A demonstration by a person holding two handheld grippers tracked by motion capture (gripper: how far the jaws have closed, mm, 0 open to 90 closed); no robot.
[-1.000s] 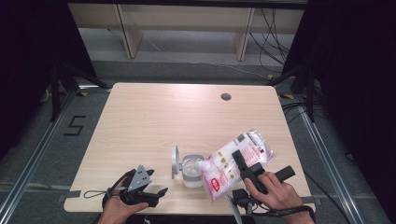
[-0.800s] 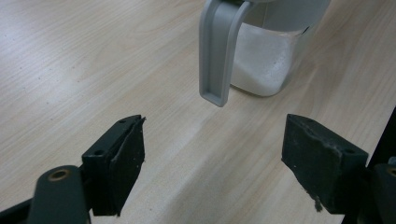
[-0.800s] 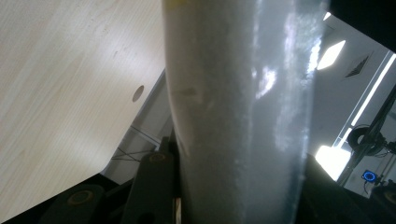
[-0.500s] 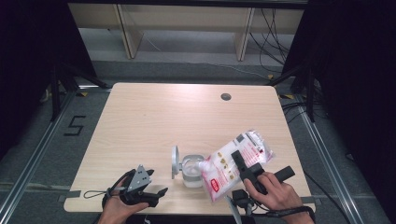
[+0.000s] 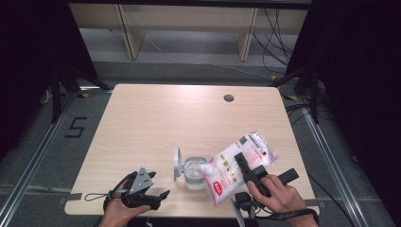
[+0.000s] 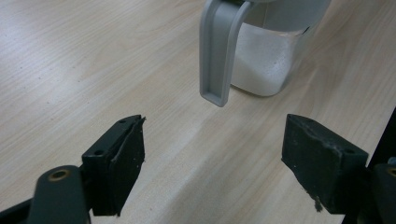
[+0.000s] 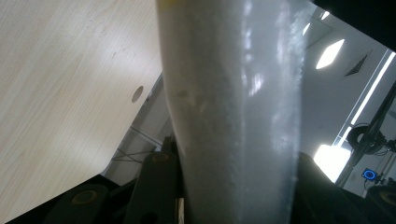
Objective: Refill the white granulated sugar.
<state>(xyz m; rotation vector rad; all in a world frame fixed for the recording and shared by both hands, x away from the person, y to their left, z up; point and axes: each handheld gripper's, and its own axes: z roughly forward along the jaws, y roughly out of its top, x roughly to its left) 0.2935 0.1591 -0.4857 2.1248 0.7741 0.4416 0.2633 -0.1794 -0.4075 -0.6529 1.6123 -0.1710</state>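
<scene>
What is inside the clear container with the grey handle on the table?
The clear container holds a white granular fill, seen through its wall in the left gripper view. The tilted bag, held by the right gripper, covers part of its opening, so the top surface is hidden.

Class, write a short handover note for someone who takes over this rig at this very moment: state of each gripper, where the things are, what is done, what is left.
Right gripper: shut on the bag of white grains, held tilted, its lower corner over the clear jar.
Left gripper: open, holding nothing, resting near the table's front edge left of the jar, jaws pointing at it.
Jar: stands near the front edge; its lid is swung open to the left.
Done: white grains already lie in the jar.
Left: probably finish pouring, set the bag down, close the lid. The left gripper could steady the jar.
</scene>
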